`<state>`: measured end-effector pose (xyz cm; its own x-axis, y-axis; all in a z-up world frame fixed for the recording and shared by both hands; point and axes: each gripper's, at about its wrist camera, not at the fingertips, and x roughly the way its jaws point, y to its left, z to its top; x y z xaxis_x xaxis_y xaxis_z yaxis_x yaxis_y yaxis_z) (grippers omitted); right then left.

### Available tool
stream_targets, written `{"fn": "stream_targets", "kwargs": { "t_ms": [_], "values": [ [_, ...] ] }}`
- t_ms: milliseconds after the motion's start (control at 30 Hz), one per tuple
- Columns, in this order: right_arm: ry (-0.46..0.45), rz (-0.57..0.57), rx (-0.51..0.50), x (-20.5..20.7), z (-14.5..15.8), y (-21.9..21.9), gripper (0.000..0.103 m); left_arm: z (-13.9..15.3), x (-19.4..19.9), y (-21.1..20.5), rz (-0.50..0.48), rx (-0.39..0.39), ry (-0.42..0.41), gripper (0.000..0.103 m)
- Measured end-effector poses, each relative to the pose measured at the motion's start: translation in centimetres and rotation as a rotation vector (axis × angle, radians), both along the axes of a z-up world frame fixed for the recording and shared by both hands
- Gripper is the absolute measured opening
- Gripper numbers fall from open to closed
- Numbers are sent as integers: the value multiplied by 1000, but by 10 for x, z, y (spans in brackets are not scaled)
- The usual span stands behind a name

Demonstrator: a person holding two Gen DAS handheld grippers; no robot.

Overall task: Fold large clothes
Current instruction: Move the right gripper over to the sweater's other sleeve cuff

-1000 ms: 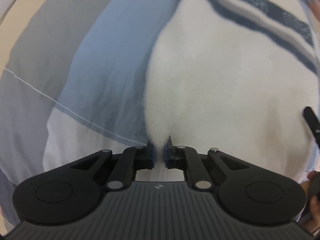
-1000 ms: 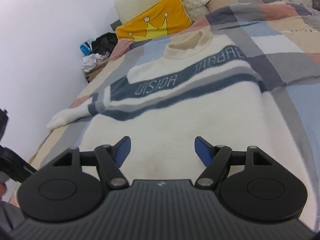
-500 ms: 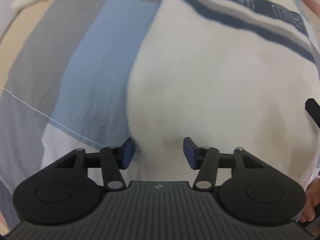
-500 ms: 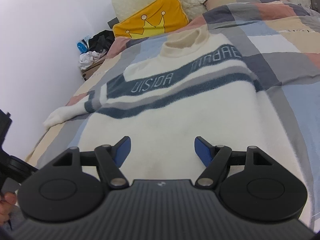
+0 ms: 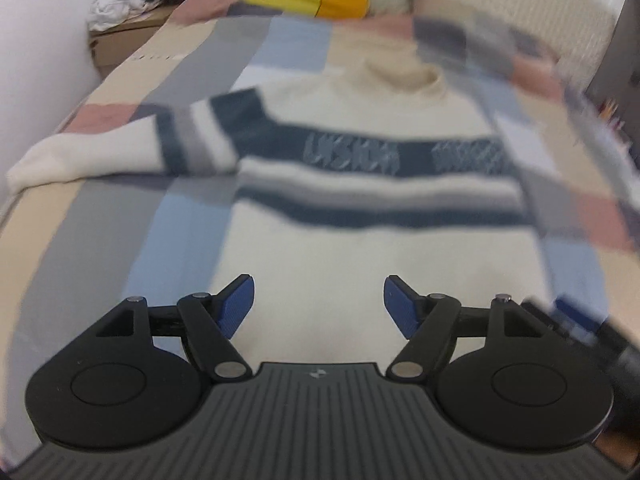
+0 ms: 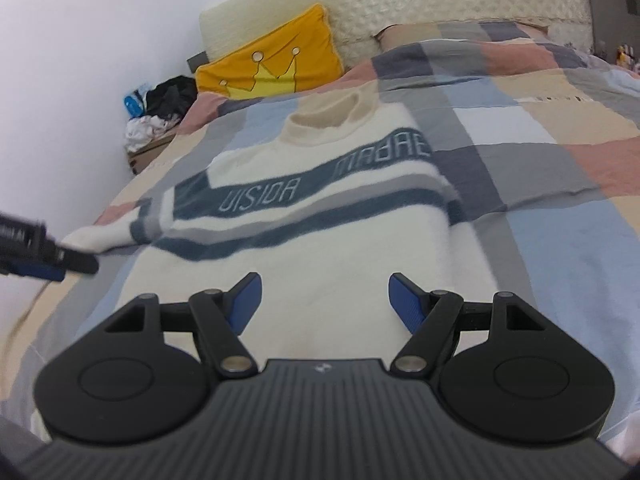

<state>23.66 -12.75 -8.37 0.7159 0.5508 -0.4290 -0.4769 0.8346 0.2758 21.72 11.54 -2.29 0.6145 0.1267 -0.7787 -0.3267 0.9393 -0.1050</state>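
The checked bedspread [image 6: 532, 128] is covering the bed and is filling the field ahead of both tools, in blocks of blue, grey, beige and pink. The padded cream headboard [image 6: 440, 4] is standing at the far end, well beyond both tools.

The cream sweater [image 6: 320, 240] is lying flat on the bedspread, directly ahead of and below both grippers, collar pointing away toward the headboard. A dark blue lettered band and thinner grey and blue stripes are crossing its chest. One sleeve [image 5: 80, 156] is stretching out to the left of the left tool; the opposite sleeve is not showing in either view. The left wrist view [image 5: 360, 240] is blurring with motion.

A yellow cushion [image 6: 272, 64] with a crown drawing is leaning against the headboard, far ahead and left of the right tool. A heap of dark and white clothes [image 6: 160, 112] is sitting on a low box beside the bed, further left still.

The left gripper [image 5: 319, 300] is hanging above the sweater's lower body; its jaws have just been opening, are now standing wide apart, and nothing is between the blue pads [image 5: 238, 306]. Its tips are also showing at the left edge of the right wrist view [image 6: 60, 266].

The right gripper [image 6: 325, 300] is hovering over the same lower part of the sweater, jaws spread wide and empty, pads clear of the fabric.
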Motion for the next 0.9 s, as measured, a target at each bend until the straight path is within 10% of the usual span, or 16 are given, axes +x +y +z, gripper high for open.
{"fn": "stream_targets", "kwargs": {
  "t_ms": [433, 900],
  "values": [
    [1, -143, 91, 43, 23, -80, 73, -17, 62, -91, -192, 24, -162, 76],
    [360, -247, 283, 116, -22, -128, 73, -119, 78, -75, -224, -100, -66, 76]
  ]
}}
